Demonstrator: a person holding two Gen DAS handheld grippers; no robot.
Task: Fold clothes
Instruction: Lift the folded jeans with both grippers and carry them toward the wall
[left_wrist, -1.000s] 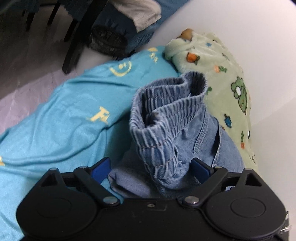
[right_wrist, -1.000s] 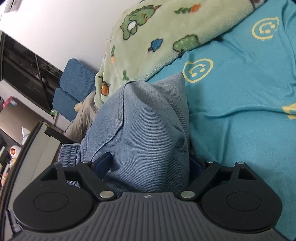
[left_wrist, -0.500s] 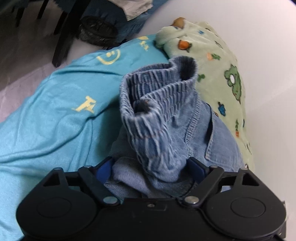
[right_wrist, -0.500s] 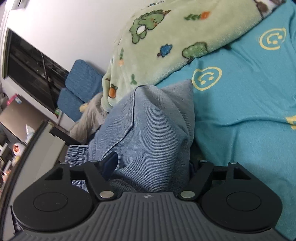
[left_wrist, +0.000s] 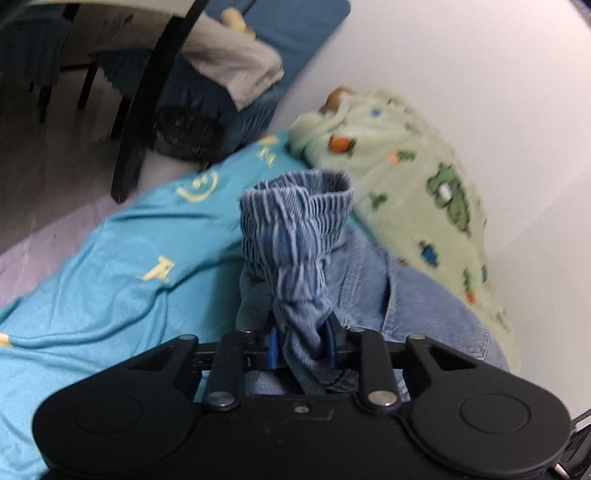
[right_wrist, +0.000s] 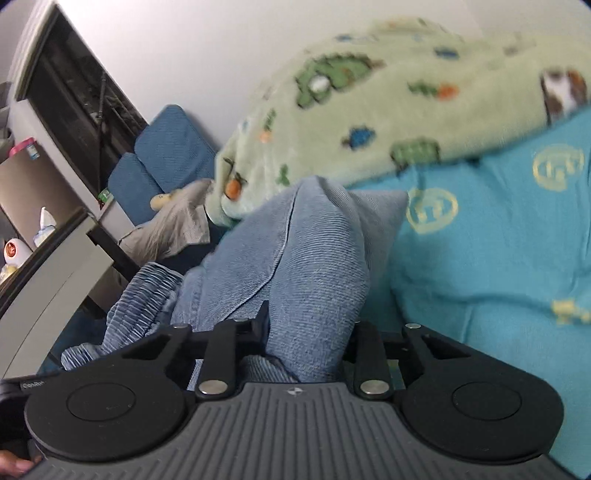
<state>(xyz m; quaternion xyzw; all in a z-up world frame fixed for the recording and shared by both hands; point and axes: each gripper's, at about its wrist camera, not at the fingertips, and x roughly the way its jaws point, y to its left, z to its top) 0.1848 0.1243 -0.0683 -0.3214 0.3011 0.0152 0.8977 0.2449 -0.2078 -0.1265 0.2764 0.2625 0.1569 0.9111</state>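
Observation:
A pair of blue denim shorts (left_wrist: 295, 236) with a ribbed elastic waistband rises off the turquoise bed sheet (left_wrist: 110, 266). My left gripper (left_wrist: 301, 347) has its jaws closing on the bunched waistband, and the blue pads (left_wrist: 272, 349) press the cloth from both sides. In the right wrist view my right gripper (right_wrist: 308, 332) is closing on a thick fold of the same shorts (right_wrist: 306, 258), cloth filling the gap between its jaws. The waistband hangs to the left there.
A light green fleece blanket (left_wrist: 424, 184) with printed animals lies along the white wall (left_wrist: 480, 74). A blue cushioned seat (right_wrist: 162, 155) with a beige cloth stands beyond the bed. A dark table leg (left_wrist: 147, 110) and a grey desk edge (right_wrist: 48, 277) are at the left.
Both grippers went from wide open around the shorts to clamped on them. Both have lifted, pulling the denim up off the sheet, and the waistband is now squeezed into a narrow bunch.

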